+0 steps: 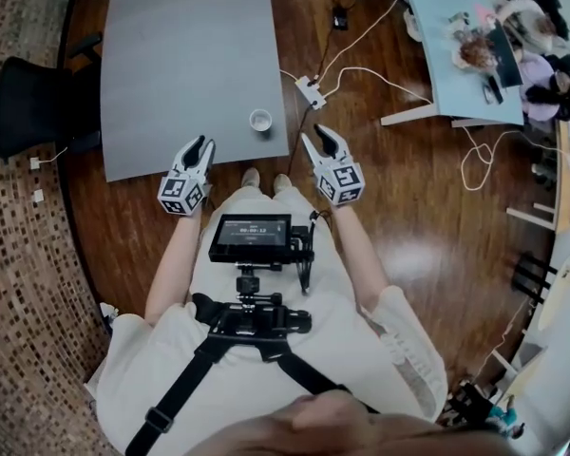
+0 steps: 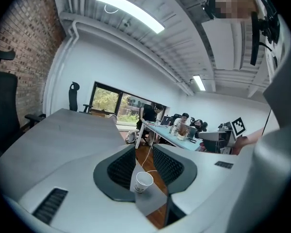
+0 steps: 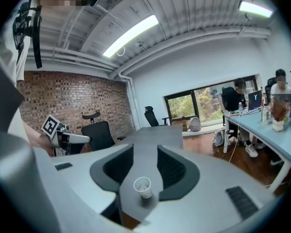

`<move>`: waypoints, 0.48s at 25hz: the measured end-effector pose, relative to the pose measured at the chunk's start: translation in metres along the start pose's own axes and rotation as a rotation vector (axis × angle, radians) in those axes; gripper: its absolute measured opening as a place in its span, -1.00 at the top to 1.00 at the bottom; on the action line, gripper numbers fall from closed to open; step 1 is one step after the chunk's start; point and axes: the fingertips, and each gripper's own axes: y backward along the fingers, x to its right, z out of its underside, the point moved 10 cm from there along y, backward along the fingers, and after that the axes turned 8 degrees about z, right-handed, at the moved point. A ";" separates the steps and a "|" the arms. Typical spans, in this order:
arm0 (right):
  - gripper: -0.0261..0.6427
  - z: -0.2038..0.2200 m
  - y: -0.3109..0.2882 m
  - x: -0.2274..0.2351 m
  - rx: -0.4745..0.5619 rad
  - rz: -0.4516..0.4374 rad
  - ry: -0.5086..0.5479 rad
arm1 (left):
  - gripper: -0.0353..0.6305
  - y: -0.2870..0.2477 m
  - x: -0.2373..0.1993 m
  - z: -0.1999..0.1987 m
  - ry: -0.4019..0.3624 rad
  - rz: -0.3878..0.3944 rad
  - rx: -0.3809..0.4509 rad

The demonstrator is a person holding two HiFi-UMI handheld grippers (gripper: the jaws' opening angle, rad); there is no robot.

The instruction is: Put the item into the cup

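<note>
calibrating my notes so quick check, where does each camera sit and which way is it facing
Head view: on the person's head, looking steeply down at the grey table, the cup, both forearms, the left gripper, the right gripper and a chest-mounted screen.
Left gripper view: on the left gripper, looking along its open jaws at the cup; the other gripper's marker cube shows at right.
Right gripper view: on the right gripper, looking between its open jaws at the cup; the other's marker cube shows at left.
Shared: all three show the cup on the table.
</note>
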 end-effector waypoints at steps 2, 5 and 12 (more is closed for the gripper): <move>0.42 0.001 -0.003 0.000 -0.019 -0.020 0.008 | 0.55 0.004 0.003 0.000 0.007 -0.021 0.012; 0.42 0.004 -0.008 -0.004 -0.049 -0.062 0.021 | 0.55 0.013 0.005 0.005 0.026 -0.043 0.024; 0.41 0.037 -0.018 -0.008 -0.083 -0.120 0.074 | 0.55 0.029 0.004 0.024 0.056 -0.105 0.050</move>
